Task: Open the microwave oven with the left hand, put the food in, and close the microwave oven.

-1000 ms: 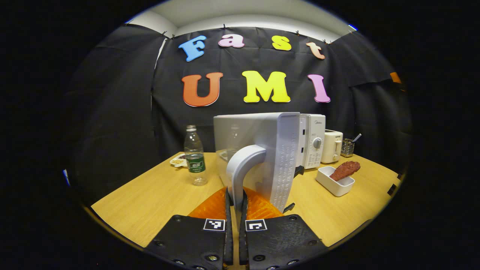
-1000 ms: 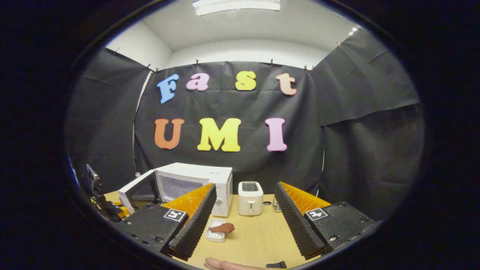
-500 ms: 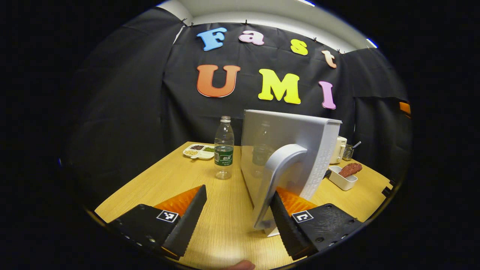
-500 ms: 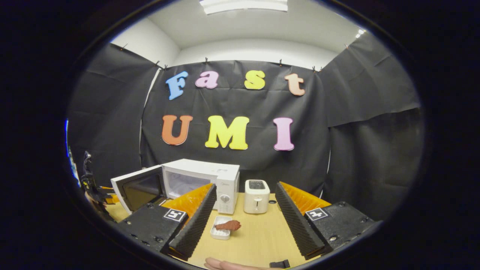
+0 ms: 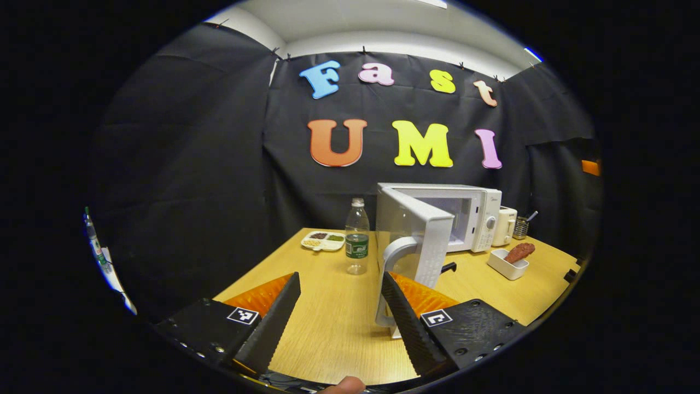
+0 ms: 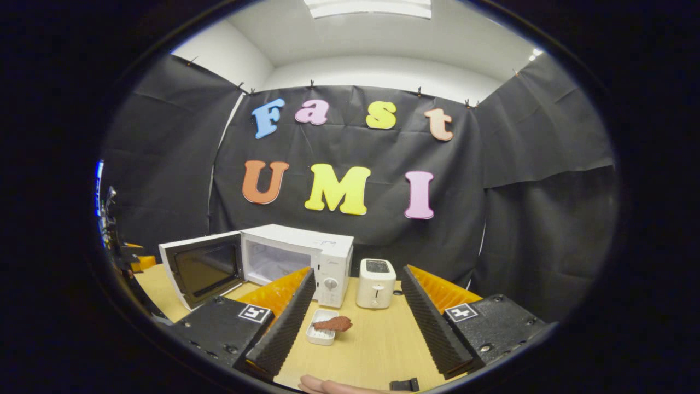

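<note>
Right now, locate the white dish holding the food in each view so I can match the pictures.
Left gripper view: the white dish sits at the right, on the table in front of the microwave's control panel, right of the open door.
Right gripper view: the white dish sits low centre, just right of this gripper's left finger, in front of the microwave.
Shared landmark: the toaster beside the microwave.

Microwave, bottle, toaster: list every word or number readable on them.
None can be read.
microwave: small mark on its front, too blurred to read.
water bottle: label print, too small to read.
toaster: no text visible.
</note>
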